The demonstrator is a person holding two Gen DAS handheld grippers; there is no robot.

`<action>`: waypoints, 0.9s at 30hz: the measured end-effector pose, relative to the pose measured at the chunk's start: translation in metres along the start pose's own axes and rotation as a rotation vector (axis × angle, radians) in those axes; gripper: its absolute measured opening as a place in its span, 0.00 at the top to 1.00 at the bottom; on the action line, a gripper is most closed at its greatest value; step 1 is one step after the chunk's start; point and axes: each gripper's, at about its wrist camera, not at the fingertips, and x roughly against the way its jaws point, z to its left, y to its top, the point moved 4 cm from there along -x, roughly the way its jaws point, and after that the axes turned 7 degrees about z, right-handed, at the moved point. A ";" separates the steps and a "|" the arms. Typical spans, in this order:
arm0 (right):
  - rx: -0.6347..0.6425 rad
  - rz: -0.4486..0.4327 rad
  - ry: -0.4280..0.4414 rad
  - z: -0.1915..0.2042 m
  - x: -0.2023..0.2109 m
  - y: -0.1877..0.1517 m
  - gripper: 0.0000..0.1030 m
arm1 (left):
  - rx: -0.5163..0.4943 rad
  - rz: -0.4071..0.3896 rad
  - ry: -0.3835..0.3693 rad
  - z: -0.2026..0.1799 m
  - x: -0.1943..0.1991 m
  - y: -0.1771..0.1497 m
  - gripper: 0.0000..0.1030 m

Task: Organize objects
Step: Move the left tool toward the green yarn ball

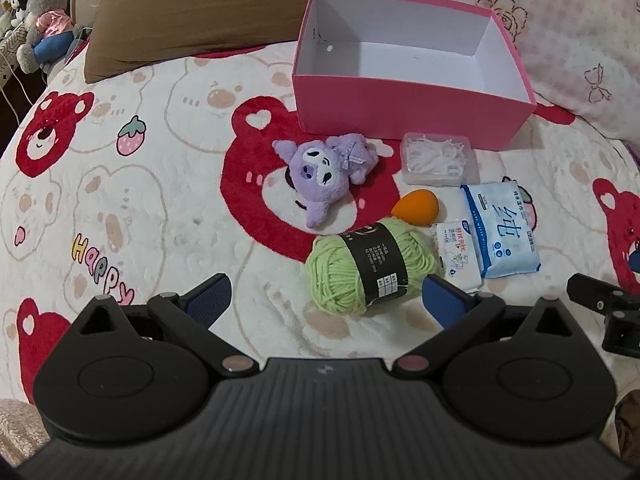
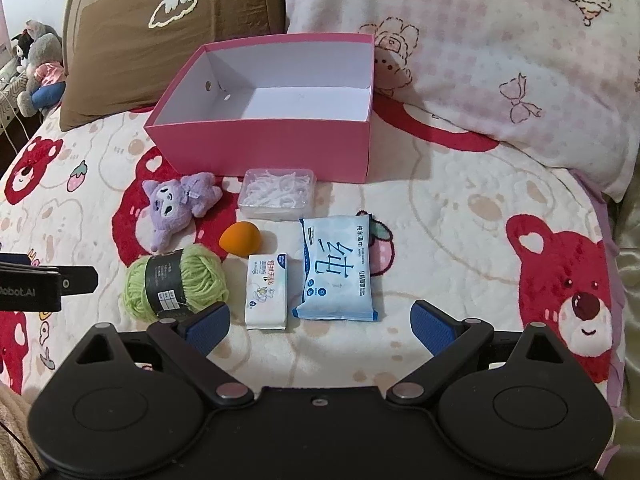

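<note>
An empty pink box (image 1: 400,108) (image 2: 264,148) stands open on the bed. In front of it lie a purple plush toy (image 1: 324,172) (image 2: 178,200), a clear case of floss picks (image 1: 440,158) (image 2: 278,194), an orange sponge egg (image 1: 414,208) (image 2: 240,239), a green yarn ball (image 1: 372,266) (image 2: 174,282), a small tissue pack (image 1: 456,254) (image 2: 267,290) and a blue wet-wipe pack (image 1: 500,230) (image 2: 336,268). My left gripper (image 1: 326,300) is open just short of the yarn. My right gripper (image 2: 320,322) is open in front of the two packs.
A bear-print blanket (image 1: 120,200) (image 2: 480,240) covers the bed. A brown pillow (image 1: 192,8) (image 2: 160,48) and a pink-checked pillow (image 1: 580,32) (image 2: 500,60) lie behind the box. Stuffed toys (image 1: 40,24) (image 2: 36,64) sit at the far left. The right gripper's body (image 1: 612,312) shows beside the left one.
</note>
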 end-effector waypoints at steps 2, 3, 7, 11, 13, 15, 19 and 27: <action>-0.002 -0.004 -0.001 -0.002 0.002 0.000 0.04 | 0.002 0.002 -0.002 -0.001 0.000 0.000 0.00; -0.003 -0.005 -0.001 -0.003 0.003 0.001 0.04 | 0.003 0.004 -0.004 -0.002 0.000 0.000 0.00; -0.012 -0.023 -0.001 -0.009 0.009 0.003 0.04 | -0.008 0.007 -0.012 -0.005 -0.001 0.000 0.00; -0.011 -0.021 -0.007 -0.011 0.010 0.005 0.04 | 0.001 0.006 -0.006 -0.004 0.000 -0.001 0.00; 0.007 -0.016 0.006 -0.010 0.010 0.004 0.04 | 0.000 0.004 -0.008 -0.004 0.000 -0.001 0.00; 0.025 -0.010 0.009 -0.008 0.010 0.003 0.04 | 0.006 0.001 -0.011 -0.004 0.001 0.000 0.00; 0.043 -0.015 -0.008 -0.008 0.014 0.000 0.04 | 0.018 0.004 -0.033 -0.002 0.005 0.000 0.00; 0.041 -0.029 -0.012 -0.008 0.017 0.000 0.04 | 0.062 0.010 -0.073 0.002 0.006 -0.002 0.00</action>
